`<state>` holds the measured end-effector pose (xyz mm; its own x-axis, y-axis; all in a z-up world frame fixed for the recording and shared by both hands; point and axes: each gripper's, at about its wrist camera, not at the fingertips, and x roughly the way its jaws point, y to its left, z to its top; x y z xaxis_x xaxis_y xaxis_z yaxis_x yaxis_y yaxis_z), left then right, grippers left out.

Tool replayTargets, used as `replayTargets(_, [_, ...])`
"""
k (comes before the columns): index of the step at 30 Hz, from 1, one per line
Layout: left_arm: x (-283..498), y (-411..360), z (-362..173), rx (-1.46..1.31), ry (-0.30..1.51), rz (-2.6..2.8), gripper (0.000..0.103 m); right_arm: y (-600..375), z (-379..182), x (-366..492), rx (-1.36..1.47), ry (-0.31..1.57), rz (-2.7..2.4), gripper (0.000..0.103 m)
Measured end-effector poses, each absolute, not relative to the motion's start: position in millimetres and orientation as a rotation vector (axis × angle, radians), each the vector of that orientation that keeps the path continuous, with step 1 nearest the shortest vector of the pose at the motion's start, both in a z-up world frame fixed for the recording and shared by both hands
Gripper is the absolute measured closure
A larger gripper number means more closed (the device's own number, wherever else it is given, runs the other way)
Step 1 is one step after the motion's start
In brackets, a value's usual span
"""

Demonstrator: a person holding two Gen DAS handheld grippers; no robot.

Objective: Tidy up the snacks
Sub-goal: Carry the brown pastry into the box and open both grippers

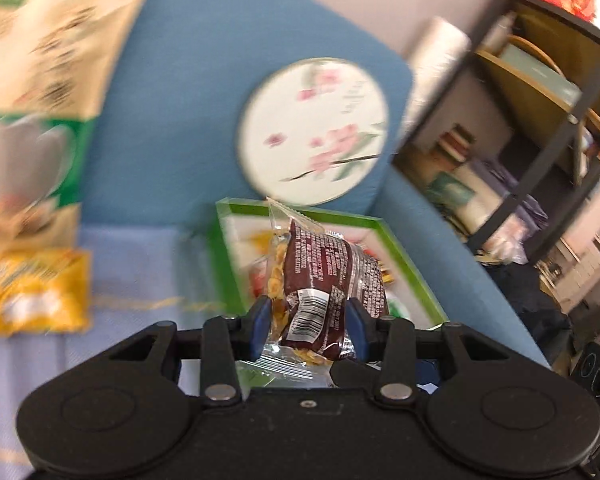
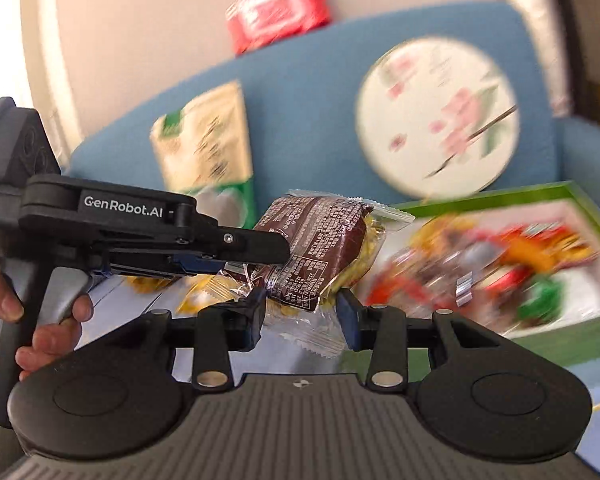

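Observation:
My left gripper (image 1: 307,322) is shut on a brown snack packet (image 1: 320,284) with a clear wrapper and yellow pieces inside, held in the air in front of a green-rimmed tray (image 1: 300,216). In the right wrist view the left gripper (image 2: 260,250) comes in from the left, gripping the same packet (image 2: 320,240). My right gripper (image 2: 302,314) is open just under the packet's lower end, its fingers either side of the wrapper without pinching it. The tray (image 2: 500,200) holds several colourful snacks (image 2: 480,264).
A yellow packet (image 1: 36,292) lies on the pale blue cloth at left. A large beige and green bag (image 1: 40,92) and a round floral cushion (image 1: 312,128) lean on the blue sofa back. A red pack (image 2: 278,12) sits above. A shelf unit (image 1: 540,120) stands at right.

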<state>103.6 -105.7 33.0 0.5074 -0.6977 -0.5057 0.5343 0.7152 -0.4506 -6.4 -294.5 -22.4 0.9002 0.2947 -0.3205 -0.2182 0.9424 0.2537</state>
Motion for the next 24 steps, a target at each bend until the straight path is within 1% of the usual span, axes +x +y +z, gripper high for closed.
replayTargets(8, [124.7,-193.0,34.4,-0.196,0.709,-0.857,0.049,-361.5,-21.0,-0.3,0.243,0.31,0.133,0.035])
replayTargets(16, [141.9,-243.4,22.6,-0.179,0.73,-0.888,0.049,-397.0,-31.1,7.5,0.253,0.292,0.044,0.035])
replayTargets(17, [144.4,-247.9,19.3,-0.177,0.736,-0.891,0.051,-398.9,-34.6,9.3,0.249,0.292,0.026,0.034])
replayTargets(18, [145.6,-250.8,16.8,-0.176,0.742,-0.893,0.047,-399.4,-37.3,10.9,0.24,0.294,0.006,0.037])
replayTargets(19, [146.1,-253.4,14.4,-0.165,0.744,-0.89,0.033,-400.8,-41.7,13.7,0.223,0.296,-0.029,0.036])
replayTargets(20, [145.4,-254.8,12.9,-0.15,0.741,-0.887,0.014,-400.7,-46.3,17.5,0.198,0.304,-0.069,0.034])
replayTargets(21, [143.4,-254.1,12.1,-0.136,0.731,-0.879,0.01,-399.6,-51.9,22.6,0.166,0.334,-0.107,0.031])
replayTargets(22, [140.5,-252.1,11.7,-0.126,0.719,-0.872,0.008,-398.1,-55.6,25.2,0.147,0.357,-0.125,0.031])
replayTargets(24, [136.4,-246.2,11.9,-0.111,0.717,-0.872,0.007,-395.1,-61.2,22.8,0.131,0.364,-0.12,0.032])
